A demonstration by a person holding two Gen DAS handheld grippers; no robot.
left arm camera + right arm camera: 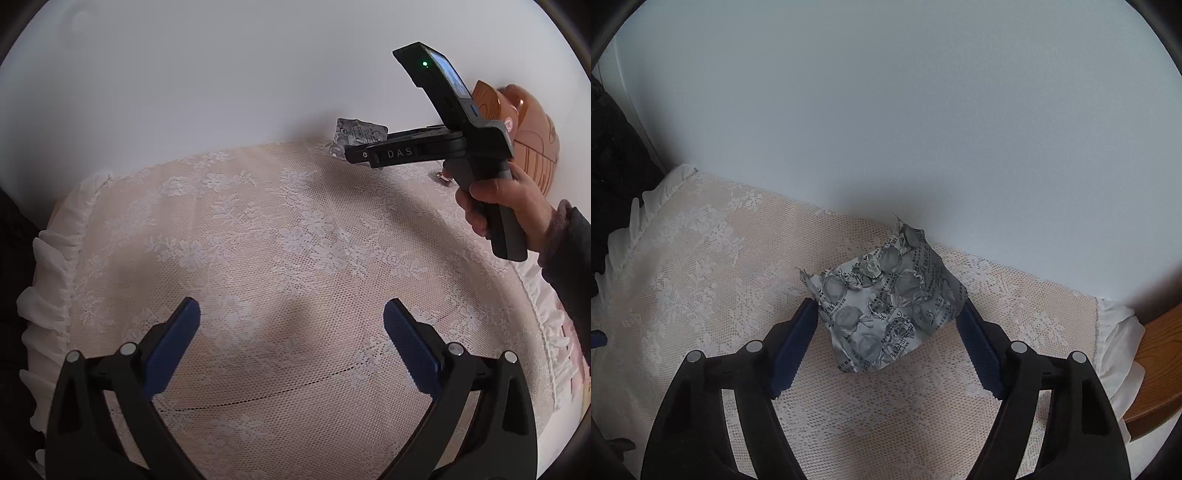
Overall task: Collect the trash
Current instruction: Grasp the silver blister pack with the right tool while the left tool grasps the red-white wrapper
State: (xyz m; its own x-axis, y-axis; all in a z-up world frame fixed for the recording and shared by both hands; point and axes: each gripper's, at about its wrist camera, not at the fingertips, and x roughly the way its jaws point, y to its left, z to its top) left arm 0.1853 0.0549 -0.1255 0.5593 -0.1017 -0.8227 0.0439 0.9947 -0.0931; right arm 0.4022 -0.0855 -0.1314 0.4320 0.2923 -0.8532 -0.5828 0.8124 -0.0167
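**Foil pack pinched in right tongs**

The crumpled silver foil blister pack point(886, 295) sits between the 2 blue pads of the right gripper point(888, 314), clamped at 9 and 3 o'clock, above the cream lace tablecloth point(701, 277). The left gripper point(291, 314) hangs wide apart, holding nothing.

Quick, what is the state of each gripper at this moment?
Left gripper: open, holding nothing.
Right gripper: closed on the crumpled foil blister pack.
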